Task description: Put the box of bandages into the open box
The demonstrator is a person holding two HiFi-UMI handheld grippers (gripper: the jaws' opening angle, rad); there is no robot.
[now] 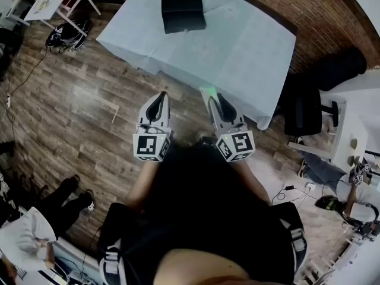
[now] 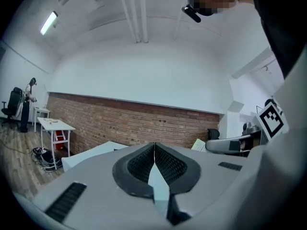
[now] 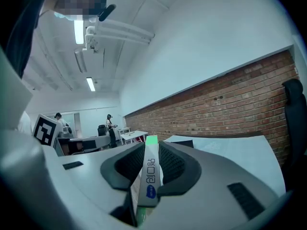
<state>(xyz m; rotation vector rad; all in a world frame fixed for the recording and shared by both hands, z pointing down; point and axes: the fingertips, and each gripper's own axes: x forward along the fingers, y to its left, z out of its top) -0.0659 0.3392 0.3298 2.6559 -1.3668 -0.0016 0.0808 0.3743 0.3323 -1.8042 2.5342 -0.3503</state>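
**Bandage box in right hand-held gripper; open box well ahead on tabletop**

Right hand-held gripper (image 3: 152, 150) is pinched on the box of bandages (image 3: 149, 176); the box is held edge-on between the pads, its long axis running along the jaws and its green end (image 1: 206, 91) pointing forward past the fingertips; the hand-held gripper is carried about level, in the air short of the tabletop (image 1: 237, 46).

Left hand-held gripper (image 2: 154, 150) has its jaws pressed together with nothing between them; it is held beside the right one (image 1: 215, 100), at about the same height.

The open box (image 1: 183, 13) lies on the far part of the tabletop, well apart from both hand-held grippers; in the head view it sits straight ahead and a little to the left of the right hand-held gripper, roughly on the line between the 2; neither is clearly nearer, but only the right one is loaded.

Bandage box appearance: thin, flat, white carton; blue print and a blue mark on the narrow face; green at the tip. Open box: black, 2 dark panels seen from above; its interior cannot be made out.

Judgement: a forward carry over the tabletop edge is needed, with a slight leftward correction.
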